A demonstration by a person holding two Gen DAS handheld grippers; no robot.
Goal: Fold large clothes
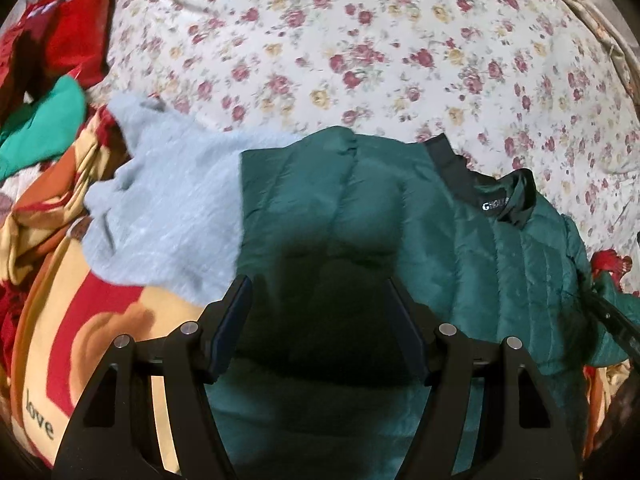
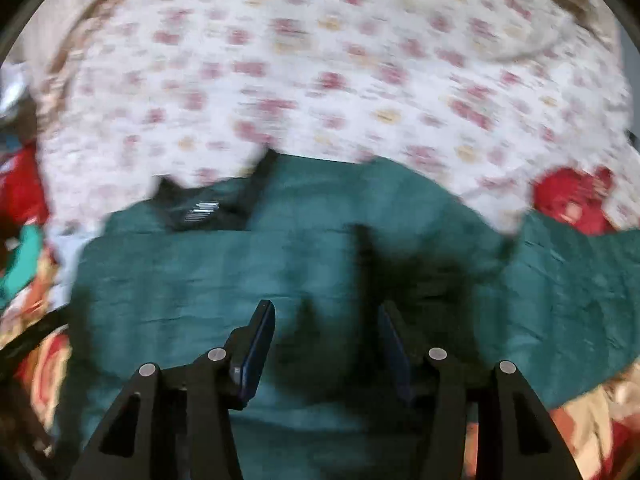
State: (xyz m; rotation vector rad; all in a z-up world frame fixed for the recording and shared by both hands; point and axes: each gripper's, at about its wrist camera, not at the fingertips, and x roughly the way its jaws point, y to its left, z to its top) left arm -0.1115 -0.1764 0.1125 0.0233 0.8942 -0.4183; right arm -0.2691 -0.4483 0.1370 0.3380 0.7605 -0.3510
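While green puffer jacket [image 1: 400,216] lies spread on floral bedsheet [image 1: 320,40], everything else sits around it. Pale blue fuzzy sweater [image 1: 168,208] touching jacket's left edge. Red-and-tan blanket [image 1: 80,320] beyond sweater. Black collar [image 1: 500,200] at jacket's far edge. Left gripper [image 1: 320,300] above jacket, jaws apart, nothing between. Right gripper [image 2: 326,320] above jacket, jaws apart, empty.

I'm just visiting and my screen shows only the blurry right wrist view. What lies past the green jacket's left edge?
Observer: A pale blue fuzzy sweater lies right against the green jacket.
Operator: Is the other hand-held gripper holding anything?
Observer: No. The left hand-held gripper is open over the jacket and grips nothing.
Operator: And the patterned blanket underneath?
Observer: The blanket has the word "love" printed on it.
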